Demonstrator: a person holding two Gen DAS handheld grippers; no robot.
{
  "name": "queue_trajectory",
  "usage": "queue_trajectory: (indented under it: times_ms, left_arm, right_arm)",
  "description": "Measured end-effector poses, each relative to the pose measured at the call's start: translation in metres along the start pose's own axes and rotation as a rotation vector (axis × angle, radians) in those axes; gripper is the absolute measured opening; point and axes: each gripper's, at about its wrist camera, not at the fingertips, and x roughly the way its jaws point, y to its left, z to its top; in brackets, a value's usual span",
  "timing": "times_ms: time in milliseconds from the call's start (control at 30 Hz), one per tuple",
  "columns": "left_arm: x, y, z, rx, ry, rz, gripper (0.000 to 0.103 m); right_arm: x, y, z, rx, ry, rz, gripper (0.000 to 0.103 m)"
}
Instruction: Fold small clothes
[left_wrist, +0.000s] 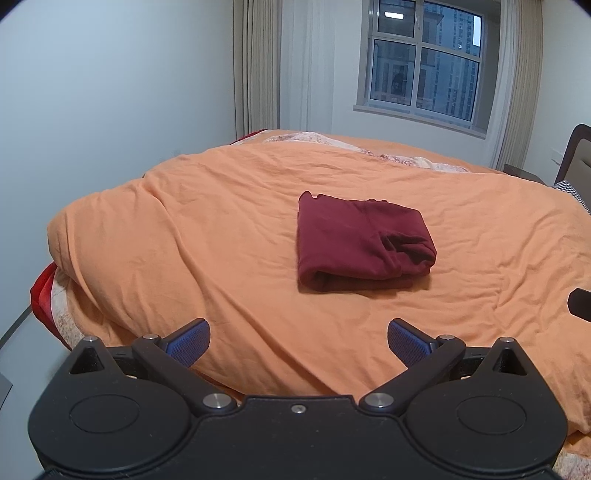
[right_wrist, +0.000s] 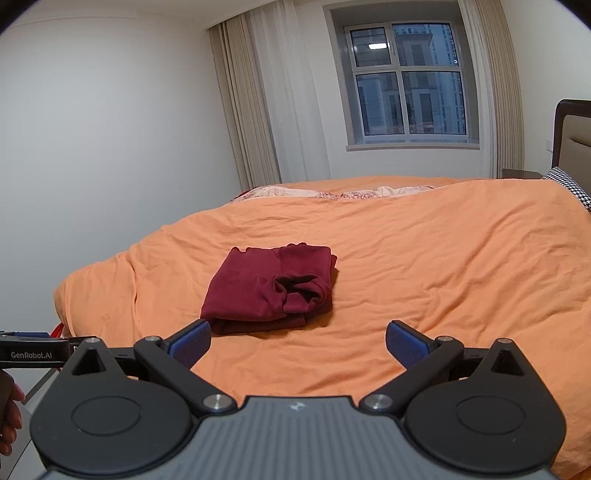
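Evidently the fold is finished, or nearly so. The dark red garment (left_wrist: 364, 242) lies as a compact, roughly square bundle on the orange duvet (left_wrist: 221, 229) of the bed, about mid-bed, well in from the near edge and well short of the far edge under the window (right_wrist: 408, 83). Layers are stacked; the near side shows a rounded fold line.

One flaw noted: on the side toward the headboard (right_wrist: 572, 140), a cuff or sleeve end bunches up in a loose roll rather than lying flat. The far edge also shows a small uneven tab of cloth.

Left tool (left_wrist: 298, 341): blue pads spread wide, nothing between them, held back near the near edge of the bed, apart from the garment.
Right tool (right_wrist: 298, 341): pads likewise spread, empty, clear of the garment, though its left pad appears just in front of the bundle's near corner.

No other loose clothing visible on the bed in either view.

Judgement: main folds done. Remaining, if anything: tuck or flatten the bunched cuff, square the far edge. Whether more items wait off-frame cannot be told.
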Motion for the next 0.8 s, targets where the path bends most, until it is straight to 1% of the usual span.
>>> queue_trajectory:
  times_ms: [800]
  left_arm:
    - [0.007,-0.002,0.003,0.008,0.017,0.001,0.102]
  right_arm:
    - [0.01,-0.005,0.001,0.007,0.023,-0.001,0.103]
